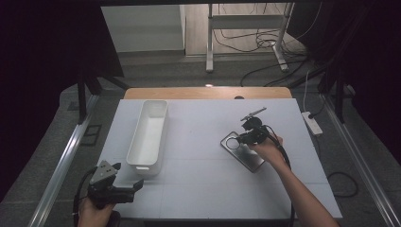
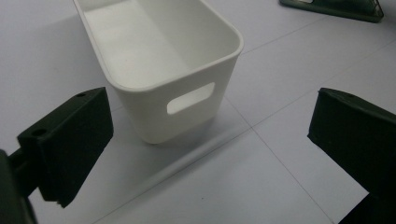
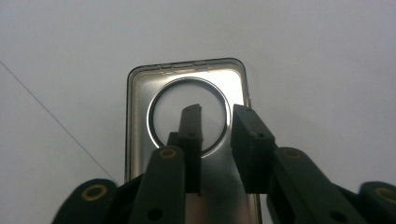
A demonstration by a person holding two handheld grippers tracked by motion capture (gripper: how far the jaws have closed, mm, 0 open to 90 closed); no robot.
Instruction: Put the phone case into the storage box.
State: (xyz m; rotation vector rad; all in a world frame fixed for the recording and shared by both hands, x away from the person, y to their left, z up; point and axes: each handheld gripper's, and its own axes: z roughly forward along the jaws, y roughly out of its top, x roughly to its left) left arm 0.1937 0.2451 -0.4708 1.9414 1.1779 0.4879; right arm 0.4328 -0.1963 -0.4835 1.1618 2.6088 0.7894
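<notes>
Phone case (image 1: 243, 151): flat on the worktop (image 1: 198, 189), right of centre, its round cut-out toward the left. Right gripper (image 1: 236, 140): directly over the case's ring end, jaws a narrow gap apart, nothing pinched between them. White bin (image 1: 148, 137): left of centre, well apart from the case. Left gripper (image 1: 137, 185): near the bin's front end, jaws wide, empty.

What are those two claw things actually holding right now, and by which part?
Nothing is held. The right gripper hangs over the ringed end of the flat metal case, jaws slightly apart, gripping nothing. The left gripper stands wide open before the white bin.
</notes>
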